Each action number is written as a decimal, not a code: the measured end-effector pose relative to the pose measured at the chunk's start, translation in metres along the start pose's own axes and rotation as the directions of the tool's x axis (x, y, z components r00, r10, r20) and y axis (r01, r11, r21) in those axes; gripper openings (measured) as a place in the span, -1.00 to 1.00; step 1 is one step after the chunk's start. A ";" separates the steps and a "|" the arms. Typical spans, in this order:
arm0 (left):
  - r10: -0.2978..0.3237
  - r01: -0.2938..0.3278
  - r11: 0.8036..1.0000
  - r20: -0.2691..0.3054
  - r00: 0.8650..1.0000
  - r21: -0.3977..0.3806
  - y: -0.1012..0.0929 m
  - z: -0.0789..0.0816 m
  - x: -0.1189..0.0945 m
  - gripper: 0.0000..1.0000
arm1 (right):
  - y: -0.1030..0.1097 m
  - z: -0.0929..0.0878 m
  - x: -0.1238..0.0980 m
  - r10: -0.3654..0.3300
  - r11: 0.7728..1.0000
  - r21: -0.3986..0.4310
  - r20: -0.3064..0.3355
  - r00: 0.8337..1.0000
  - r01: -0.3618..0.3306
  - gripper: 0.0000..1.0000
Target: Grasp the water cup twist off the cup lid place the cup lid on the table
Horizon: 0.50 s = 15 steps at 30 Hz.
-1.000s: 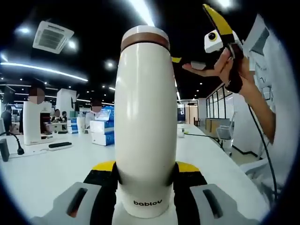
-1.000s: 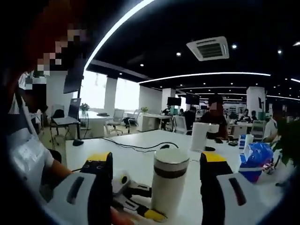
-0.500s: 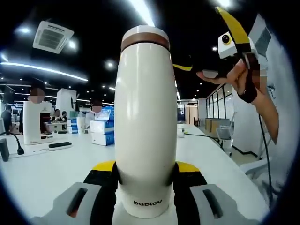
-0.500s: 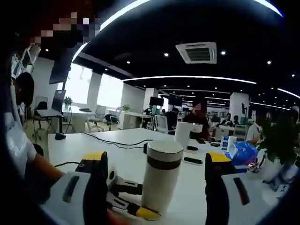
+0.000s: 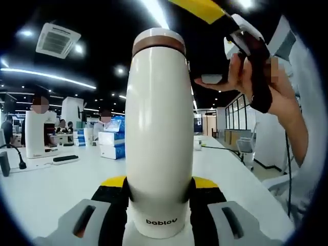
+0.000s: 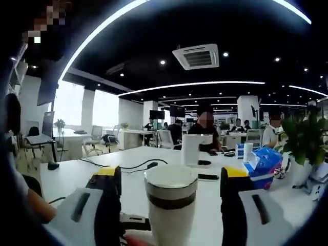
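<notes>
The water cup [image 5: 159, 133] is a tall white flask with a brown band under its white lid [image 5: 159, 40]. It stands upright, and my left gripper [image 5: 160, 190] is shut on its base, yellow-tipped black jaws on either side. A hand holds my right gripper [image 5: 237, 37] at the upper right, level with the lid, one yellow jaw reaching over the top. In the right gripper view the lid [image 6: 170, 177] lies between the spread jaws of my right gripper [image 6: 169, 177], which is open and not touching it. The left gripper [image 6: 130, 223] shows below the cup.
The white table [image 5: 46, 179] carries a tall white cylinder [image 5: 35, 134], blue-and-white boxes [image 5: 113, 144], a power strip and cables. In the right gripper view a blue bag [image 6: 264, 163] and a plant [image 6: 307, 141] sit at the right. People sit at the far desks.
My right gripper has moved in toward the cup's top. The lid is now larger and centred between its jaws. The left gripper and cup have stayed still.
</notes>
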State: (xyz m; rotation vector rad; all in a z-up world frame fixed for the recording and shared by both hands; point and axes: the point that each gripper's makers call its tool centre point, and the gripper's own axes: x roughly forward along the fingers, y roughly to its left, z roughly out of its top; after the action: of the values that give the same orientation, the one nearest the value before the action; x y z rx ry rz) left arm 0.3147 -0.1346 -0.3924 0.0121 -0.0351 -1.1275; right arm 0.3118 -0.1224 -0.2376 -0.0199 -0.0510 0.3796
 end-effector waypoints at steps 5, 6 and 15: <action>0.000 0.000 1.000 0.000 1.000 0.000 0.000 0.000 0.000 -0.05 | -0.002 -0.003 0.002 0.001 1.000 0.000 -0.014 1.000 -0.001 0.27; 0.000 0.000 1.000 0.000 1.000 0.000 0.000 0.000 0.000 -0.05 | -0.001 -0.002 0.003 0.006 1.000 0.004 -0.013 1.000 -0.006 0.23; 0.000 0.000 1.000 0.001 1.000 0.003 0.000 0.000 0.000 -0.05 | 0.000 -0.007 0.005 0.042 0.999 -0.024 -0.066 0.997 -0.044 -0.07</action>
State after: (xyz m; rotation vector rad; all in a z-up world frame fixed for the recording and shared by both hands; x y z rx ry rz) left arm 0.3146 -0.1346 -0.3927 0.0139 -0.0373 -1.1277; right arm 0.3174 -0.1209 -0.2444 -0.0589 0.0096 0.4213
